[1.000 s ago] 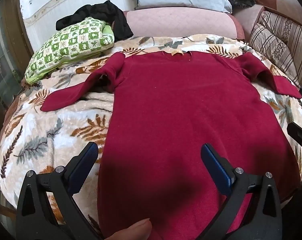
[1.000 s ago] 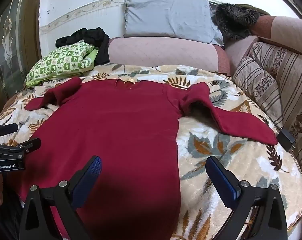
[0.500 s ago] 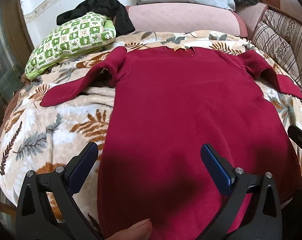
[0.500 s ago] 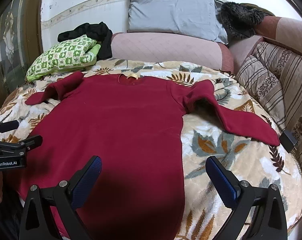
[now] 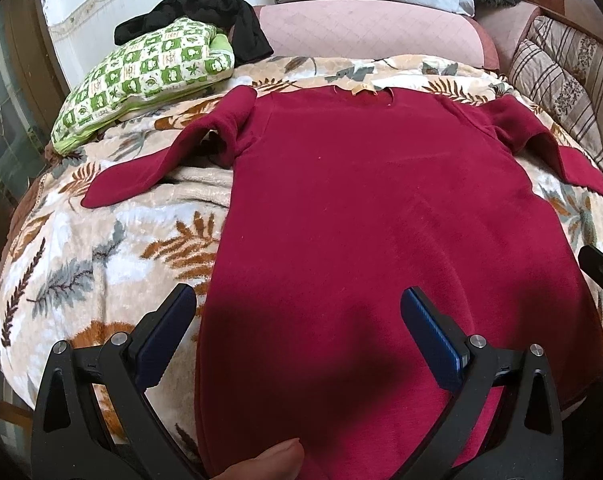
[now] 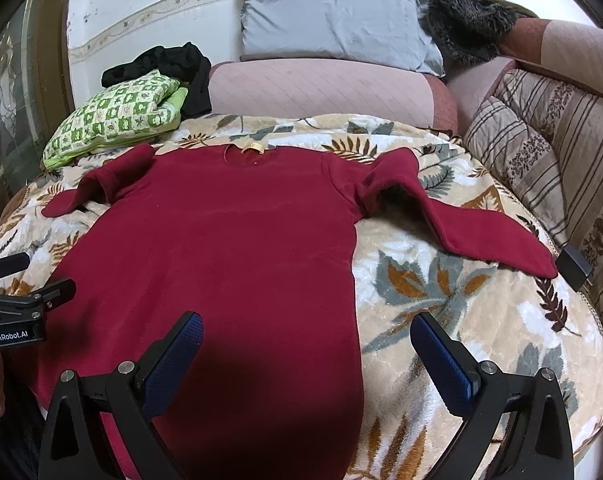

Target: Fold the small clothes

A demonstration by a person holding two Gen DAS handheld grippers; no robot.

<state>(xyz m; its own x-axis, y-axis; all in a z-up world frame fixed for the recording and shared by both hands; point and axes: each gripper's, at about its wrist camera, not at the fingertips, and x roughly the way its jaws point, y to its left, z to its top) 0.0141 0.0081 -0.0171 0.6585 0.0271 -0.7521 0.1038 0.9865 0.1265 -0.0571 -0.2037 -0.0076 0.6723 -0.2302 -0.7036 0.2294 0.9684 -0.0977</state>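
Note:
A dark red long-sleeved top (image 5: 381, 216) lies flat on the leaf-patterned blanket (image 5: 101, 248), collar far, hem near me. It also shows in the right wrist view (image 6: 237, 248). Both sleeves are spread out to the sides, each bunched at the shoulder. My left gripper (image 5: 297, 316) is open and empty, above the top's lower left part. My right gripper (image 6: 306, 340) is open and empty, above the top's lower right edge. The left gripper's side shows in the right wrist view (image 6: 25, 300).
A green checked pillow (image 5: 145, 84) with a black garment (image 5: 209, 12) lies at the far left. A pink bolster (image 6: 321, 92), grey pillow (image 6: 333, 24) and striped cushions (image 6: 541, 152) line the back and right. A small black box (image 6: 575, 266) sits beyond the right sleeve end.
Both grippers have tilted down and moved slightly forward over the top. Both stay open. The top has not moved.

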